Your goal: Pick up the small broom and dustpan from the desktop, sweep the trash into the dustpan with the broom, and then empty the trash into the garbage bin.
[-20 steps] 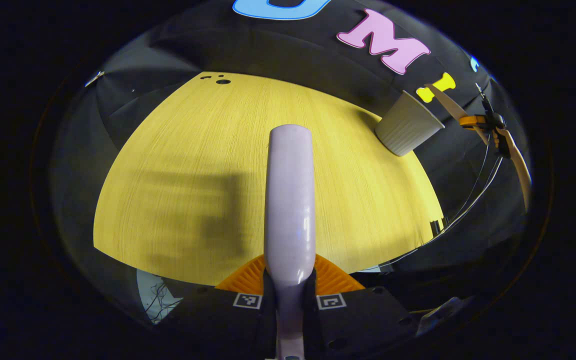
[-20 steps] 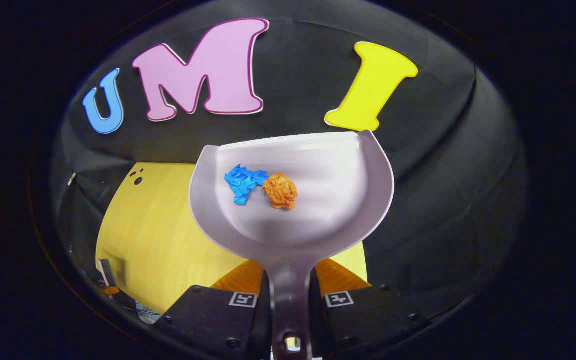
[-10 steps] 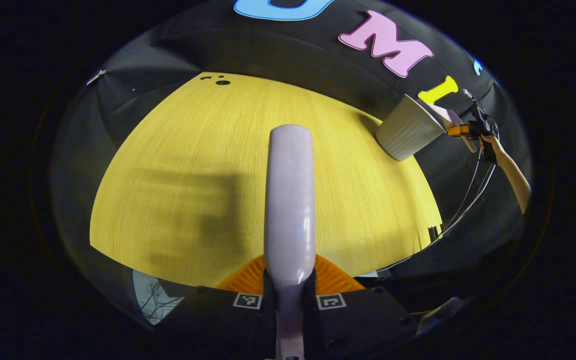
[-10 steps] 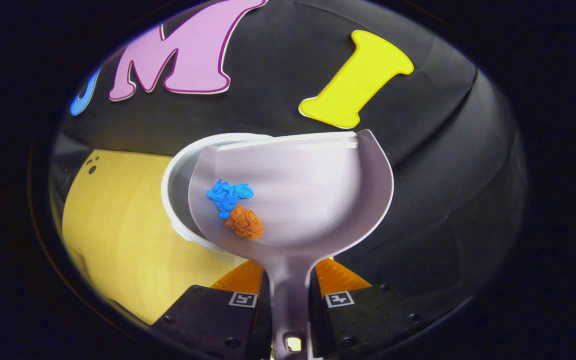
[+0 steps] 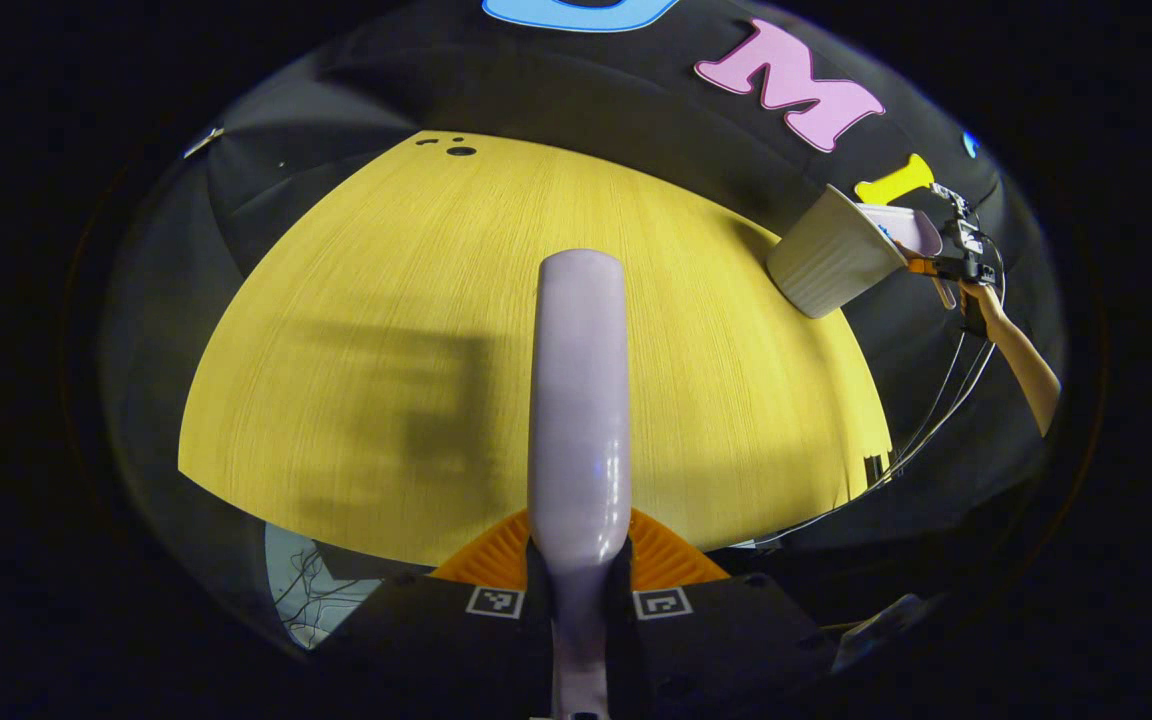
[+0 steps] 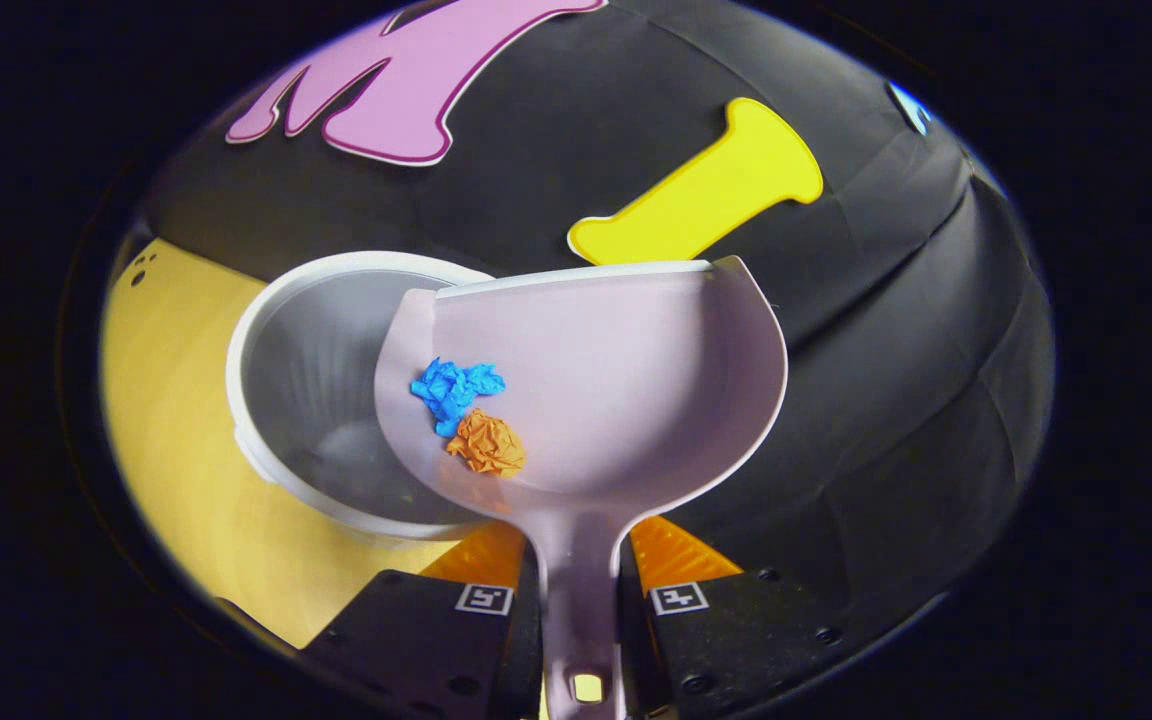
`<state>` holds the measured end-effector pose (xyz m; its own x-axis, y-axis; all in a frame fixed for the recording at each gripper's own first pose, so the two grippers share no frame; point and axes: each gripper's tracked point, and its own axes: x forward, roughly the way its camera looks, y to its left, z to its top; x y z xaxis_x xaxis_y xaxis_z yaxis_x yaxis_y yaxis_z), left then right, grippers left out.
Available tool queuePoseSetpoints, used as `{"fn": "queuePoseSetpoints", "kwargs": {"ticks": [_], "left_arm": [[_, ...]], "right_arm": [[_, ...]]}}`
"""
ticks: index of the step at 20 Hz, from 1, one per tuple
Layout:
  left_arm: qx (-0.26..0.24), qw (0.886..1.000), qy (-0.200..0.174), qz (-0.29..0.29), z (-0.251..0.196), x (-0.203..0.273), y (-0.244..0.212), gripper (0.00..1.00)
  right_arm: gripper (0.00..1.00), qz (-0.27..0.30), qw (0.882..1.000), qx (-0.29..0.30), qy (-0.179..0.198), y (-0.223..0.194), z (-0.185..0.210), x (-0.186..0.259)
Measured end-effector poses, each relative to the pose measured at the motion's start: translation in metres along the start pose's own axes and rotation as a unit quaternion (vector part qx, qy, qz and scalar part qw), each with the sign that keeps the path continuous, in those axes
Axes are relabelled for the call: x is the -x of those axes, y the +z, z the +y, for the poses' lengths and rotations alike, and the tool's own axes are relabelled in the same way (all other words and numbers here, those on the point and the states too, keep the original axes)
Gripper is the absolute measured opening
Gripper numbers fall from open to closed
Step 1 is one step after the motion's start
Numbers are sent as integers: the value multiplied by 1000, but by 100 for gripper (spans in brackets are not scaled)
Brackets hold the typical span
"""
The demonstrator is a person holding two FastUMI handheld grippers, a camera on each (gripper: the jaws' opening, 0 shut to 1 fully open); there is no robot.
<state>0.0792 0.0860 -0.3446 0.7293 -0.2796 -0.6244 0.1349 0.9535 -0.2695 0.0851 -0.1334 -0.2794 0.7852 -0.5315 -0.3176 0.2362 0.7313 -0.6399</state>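
Dustpan (image 6: 616,400), pinched by our right jaws, is hanging partly over the bin (image 6: 316,400), which lies to its left; scraps (image 6: 471,415) are sitting near that side. Left jaws are pinching the broom (image 5: 579,400).

Two gripper cameras, one shared bin
Left gripper view looks across the counter (image 5: 416,330) from afar; right gripper view looks closely down into the garbage bin (image 6: 306,330).

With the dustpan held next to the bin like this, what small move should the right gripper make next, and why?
Probably tip the dustpan toward the garbage bin. The right gripper holds its handle, and the blue paper wad and orange paper wad still lie in the pan, whose left edge overlaps the bin's open mouth.
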Motion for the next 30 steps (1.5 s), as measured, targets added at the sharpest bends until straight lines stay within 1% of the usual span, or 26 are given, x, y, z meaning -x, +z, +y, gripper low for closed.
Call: {"fn": "queuePoseSetpoints", "kwargs": {"ticks": [1, 2, 3, 4, 5, 6, 8, 9, 10, 11, 12, 13, 16, 17, 19, 20, 21, 22, 24, 25, 26, 28, 30], "left_arm": [[0, 1000, 0, 1, -2, 0, 0, 25], [-1, 1000, 0, 2, -4, 0, 0, 25], [-3, 1000, 1, 3, -6, -1, 0, 25], [-4, 1000, 1, 5, -7, -2, -1, 25], [-5, 1000, 3, 7, -8, -3, 0, 24], [-5, 1000, 3, 9, -9, -4, -2, 25], [-6, 1000, 3, 15, -11, -5, -3, 25], [-8, 1000, 3, 17, -13, -6, -3, 25], [-10, 1000, 4, 19, -14, -7, -3, 25], [-12, 1000, 4, 22, -15, -8, -3, 25], [-15, 1000, 4, 23, -16, -9, -3, 25], [-16, 1000, 3, 25, -19, -10, -2, 25], [-22, 999, 0, 29, -24, -14, 0, 25], [-24, 999, 0, 29, -26, -16, 0, 25], [-29, 999, -1, 31, -29, -19, 2, 25], [-30, 999, -3, 31, -32, -20, 2, 25], [-30, 999, -4, 30, -33, -21, 3, 25], [-29, 999, -4, 29, -33, -23, 4, 25], [-28, 999, -5, 26, -35, -27, 7, 24], [-27, 999, -5, 25, -35, -29, 8, 25], [-25, 999, -6, 22, -35, -30, 11, 24], [-21, 1000, -3, 16, -34, -32, 17, 25], [-15, 1000, -1, 9, -33, -33, 22, 25]], "right_arm": [[31, -8, 999, 32, -14, 3, -4, 0], [35, -18, 997, 65, -28, 6, -7, 0], [35, -27, 994, 95, -42, 8, -9, -2], [31, -35, 991, 119, -51, 10, -11, -3], [35, -42, 989, 134, -56, 12, -12, -4], [35, -45, 987, 144, -58, 14, -13, -4], [35, -54, 983, 167, -61, 12, -18, -5], [31, -58, 978, 188, -67, 13, -22, -4], [35, -65, 972, 212, -76, 16, -26, -2], [35, -71, 964, 241, -87, 19, -29, 0], [31, -78, 955, 268, -98, 22, -33, 0], [35, -87, 947, 290, -105, 24, -36, 2], [35, -96, 930, 338, -111, 25, -45, 3], [35, -99, 922, 357, -114, 25, -49, 4], [35, -107, 904, 397, -118, 26, -44, 6], [34, -111, 899, 406, -117, 25, -43, 7], [39, -111, 899, 408, -114, 23, -44, 8], [35, -109, 900, 406, -113, 24, -44, 8], [35, -102, 906, 398, -107, 24, -45, 5], [35, -97, 910, 391, -101, 24, -45, 4], [35, -93, 915, 381, -94, 23, -44, 3], [35, -81, 930, 350, -78, 21, -44, 3], [35, -64, 953, 292, -53, 18, -43, 2]]}}
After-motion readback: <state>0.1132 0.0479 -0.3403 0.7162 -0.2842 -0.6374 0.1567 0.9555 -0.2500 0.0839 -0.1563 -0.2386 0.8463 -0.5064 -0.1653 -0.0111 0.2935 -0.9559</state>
